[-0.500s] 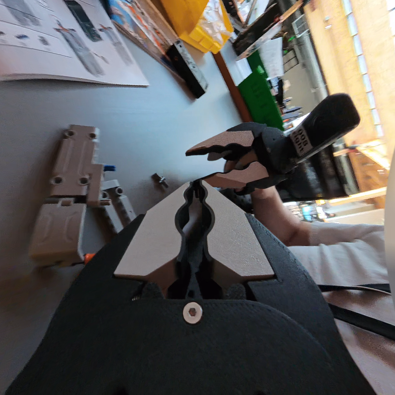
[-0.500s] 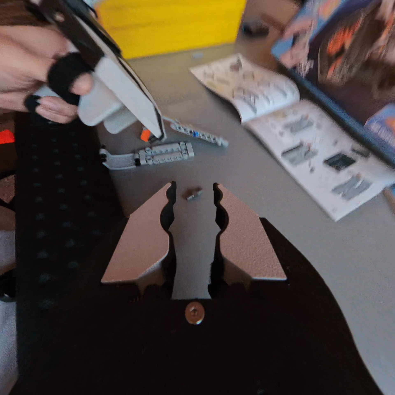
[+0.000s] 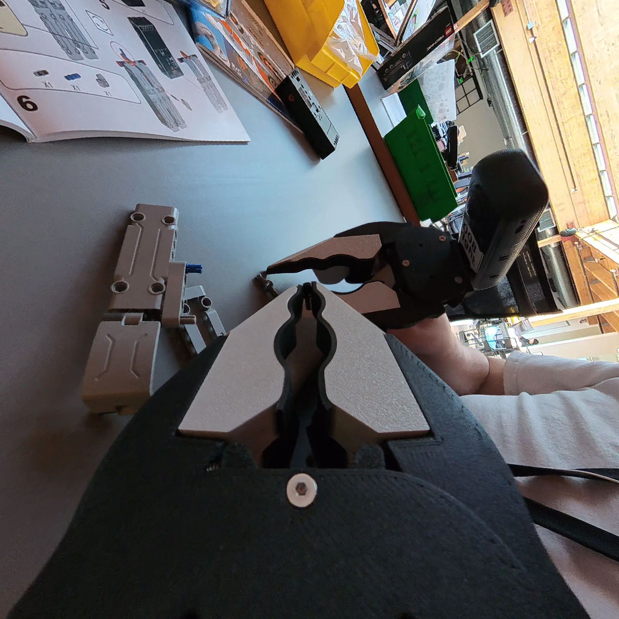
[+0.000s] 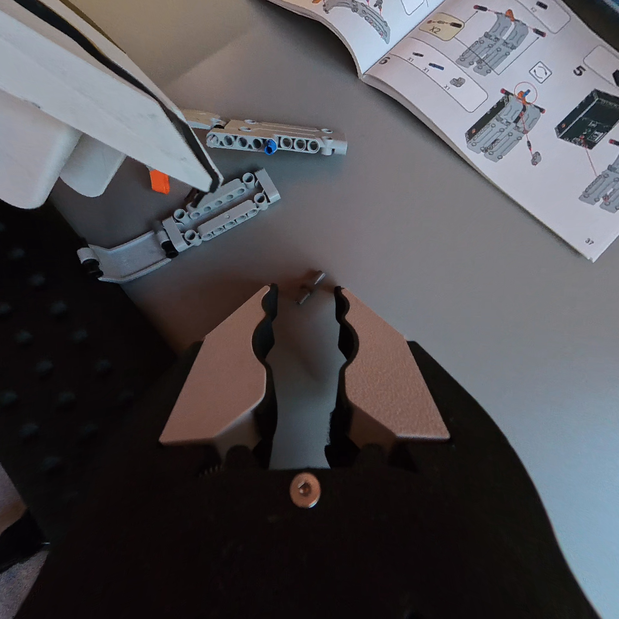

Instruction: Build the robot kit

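Grey pin (image 4: 310, 287) lay on the table (image 4: 435, 301) between the parted tips of the right gripper (image 4: 305, 290), untouched; squaring them across it looked wise. Left gripper (image 3: 305, 288), closed on a small dark peg (image 3: 306, 294), hung beside the grey assembly (image 3: 140, 301).

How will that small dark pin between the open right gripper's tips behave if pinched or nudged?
The pin looks like a short round peg lying flat on the grey table, so a nudge would probably roll it. It is tiny beside the right gripper, so likely very light and apt to pop out of an off-centre pinch. It seems rigid plastic, not floppy.
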Tool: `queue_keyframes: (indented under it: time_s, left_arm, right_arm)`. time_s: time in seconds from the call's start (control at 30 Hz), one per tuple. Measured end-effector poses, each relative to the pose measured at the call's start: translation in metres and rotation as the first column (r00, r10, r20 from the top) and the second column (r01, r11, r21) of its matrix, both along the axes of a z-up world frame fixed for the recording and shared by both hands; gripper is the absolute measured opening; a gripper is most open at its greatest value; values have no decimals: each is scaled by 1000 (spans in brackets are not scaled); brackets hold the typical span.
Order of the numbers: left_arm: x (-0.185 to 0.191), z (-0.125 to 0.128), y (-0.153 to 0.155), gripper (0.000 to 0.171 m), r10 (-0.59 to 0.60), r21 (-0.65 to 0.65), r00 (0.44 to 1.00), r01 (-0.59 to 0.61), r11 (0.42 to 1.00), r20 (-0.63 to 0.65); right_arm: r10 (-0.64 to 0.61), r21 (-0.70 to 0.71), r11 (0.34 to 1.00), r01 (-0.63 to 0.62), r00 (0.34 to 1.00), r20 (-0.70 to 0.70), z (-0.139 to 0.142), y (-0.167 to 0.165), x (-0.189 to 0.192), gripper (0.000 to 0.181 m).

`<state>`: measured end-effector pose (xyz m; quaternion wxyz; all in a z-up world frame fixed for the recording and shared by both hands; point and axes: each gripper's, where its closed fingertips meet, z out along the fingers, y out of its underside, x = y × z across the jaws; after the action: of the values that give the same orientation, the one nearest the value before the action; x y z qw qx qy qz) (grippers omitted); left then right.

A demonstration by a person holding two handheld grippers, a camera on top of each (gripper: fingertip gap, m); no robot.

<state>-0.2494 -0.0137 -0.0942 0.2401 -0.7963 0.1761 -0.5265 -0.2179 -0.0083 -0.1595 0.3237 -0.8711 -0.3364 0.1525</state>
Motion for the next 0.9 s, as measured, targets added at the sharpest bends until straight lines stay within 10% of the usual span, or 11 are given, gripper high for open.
queue_keyframes:
  time_s: [0.5, 0.6, 0.67, 0.73, 0.9]
  left_arm:
    - [-7, 13, -13, 2, -87, 41, 996, 86, 995, 14]
    - [-13, 15, -13, 2, -79, 48, 997, 78, 996, 22]
    - [-16, 21, -14, 2, -78, 60, 995, 75, 995, 58]
    - [-17, 28, -16, 2, -87, 78, 992, 80, 994, 94]
    - [-10, 36, -11, 2, -78, 163, 995, 66, 984, 65]
  right_arm:
    - [-100, 14, 995, 99, 984, 145, -4, 3, -5, 8]
    - [-79, -77, 994, 76, 996, -33, -2, 3, -12, 6]
    - [-123, -274, 962, -14, 870, -478, 32, -7, -33, 6]
    - [-267, -401, 907, -131, 558, -786, 78, -2, -32, 5]
    - [-386, -479, 807, -345, 304, -871, 99, -10, -31, 5]
